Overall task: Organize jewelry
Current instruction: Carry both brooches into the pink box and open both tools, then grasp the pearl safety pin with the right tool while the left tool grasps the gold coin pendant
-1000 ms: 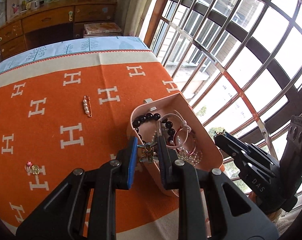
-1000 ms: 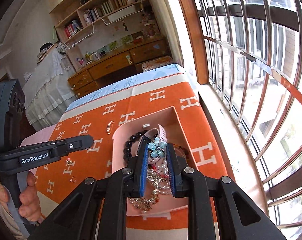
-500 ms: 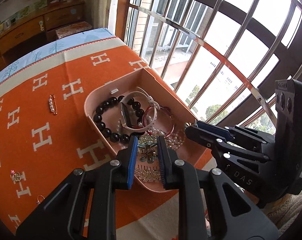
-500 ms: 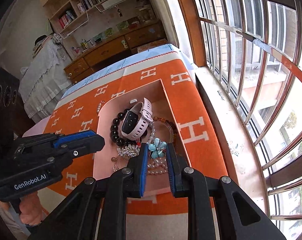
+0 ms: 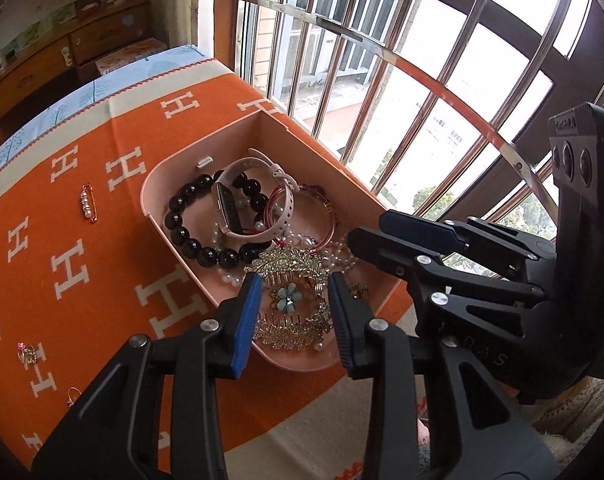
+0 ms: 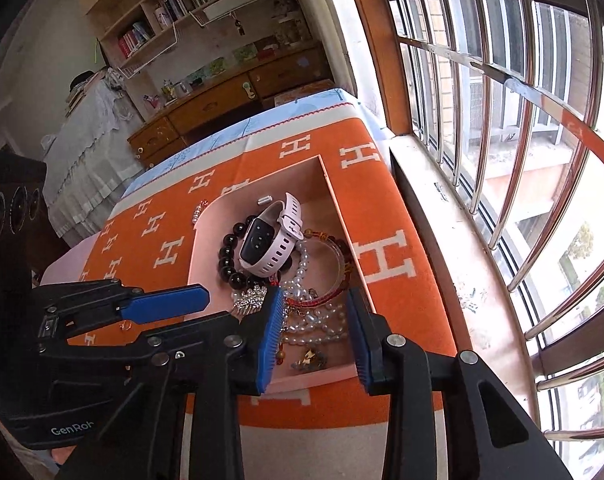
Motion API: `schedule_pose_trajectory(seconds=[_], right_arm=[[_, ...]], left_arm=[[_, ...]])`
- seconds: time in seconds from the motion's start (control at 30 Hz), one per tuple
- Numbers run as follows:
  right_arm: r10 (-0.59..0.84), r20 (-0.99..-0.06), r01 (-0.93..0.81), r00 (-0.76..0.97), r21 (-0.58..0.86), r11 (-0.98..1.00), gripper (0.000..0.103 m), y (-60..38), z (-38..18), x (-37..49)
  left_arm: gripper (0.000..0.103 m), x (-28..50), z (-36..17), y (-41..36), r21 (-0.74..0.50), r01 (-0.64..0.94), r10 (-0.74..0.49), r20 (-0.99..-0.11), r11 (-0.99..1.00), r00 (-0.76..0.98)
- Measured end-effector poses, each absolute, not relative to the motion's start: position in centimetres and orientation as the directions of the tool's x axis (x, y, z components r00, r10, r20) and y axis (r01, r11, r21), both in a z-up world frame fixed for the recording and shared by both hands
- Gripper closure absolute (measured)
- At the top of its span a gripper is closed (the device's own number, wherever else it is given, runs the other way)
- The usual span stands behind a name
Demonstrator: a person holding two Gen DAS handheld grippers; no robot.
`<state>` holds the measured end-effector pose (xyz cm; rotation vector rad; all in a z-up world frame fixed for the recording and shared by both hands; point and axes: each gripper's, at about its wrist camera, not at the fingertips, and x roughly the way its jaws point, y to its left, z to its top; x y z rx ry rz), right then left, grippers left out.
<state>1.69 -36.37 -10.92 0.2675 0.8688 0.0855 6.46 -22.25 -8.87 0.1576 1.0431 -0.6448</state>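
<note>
Two grippers hang over the pink tray (image 5: 157, 184), jaws opening and empty; the left gripper (image 5: 293, 312) is nearer the brooch (image 5: 87, 202) on the orange cloth (image 5: 101, 264), left of the tray, lying lengthwise away from it

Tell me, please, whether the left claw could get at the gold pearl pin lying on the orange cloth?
Probably yes. The gold pearl pin lies alone on the orange cloth, outside the pink tray, nothing over it. The left claw, jaws opening and empty, hangs above the tray's near end and must swing left.
</note>
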Motion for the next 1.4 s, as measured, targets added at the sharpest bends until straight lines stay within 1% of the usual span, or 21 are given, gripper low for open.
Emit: schedule_pose_trajectory(seconds=[0.37,0.57,0.7,0.87,0.97,1.13,1.27,1.4], right_arm=[[0.173,-0.74,0.029,0.65,0.251,0.967,0.07,-35.3,-10.8,1.8],[0.176,-0.74,0.008,0.649,0.238,0.971,0.07,-34.1,-10.4,1.6],[0.176,-0.738,-0.002,0.651,0.23,0.973,0.07,-33.3,-10.0,1.6],[0.183,-0.732,-0.029,0.656,0.218,0.976,0.07,-31.8,-9.1,2.0],[0.194,-0.729,-0.063,0.656,0.203,0.977,0.069,-30.4,-8.2,2.6],[0.239,-0.725,-0.161,0.646,0.176,0.971,0.069,-26.6,-6.5,4.3],[0.299,-0.721,-0.242,0.625,0.185,0.952,0.069,-23.3,-4.8,6.6],[0.291,-0.738,-0.285,0.609,0.139,0.949,0.069,-19.6,-3.3,10.5]], left_arm=[[0.07,6.1,-8.5,-21.2,-0.183,0.556,-0.43,-0.831,0.811,0.354],[0.07,5.4,-7.8,-20.0,-0.166,0.548,-0.426,-0.817,0.82,0.39],[0.07,4.9,-7.6,-18.3,-0.138,0.53,-0.402,-0.812,0.836,0.423],[0.07,4.8,-7.2,-14.5,-0.093,0.479,-0.348,-0.806,0.873,0.478],[0.07,5.1,-6.9,-11.3,-0.086,0.436,-0.32,-0.804,0.896,0.5],[0.07,5.7,-6.5,-5.2,-0.085,0.334,-0.262,-0.807,0.939,0.529],[0.07,5.9,-6.5,-0.6,-0.11,0.248,-0.231,-0.811,0.962,0.538],[0.07,6.1,-7.1,2.4,-0.158,0.19,-0.236,-0.823,0.969,0.517]])
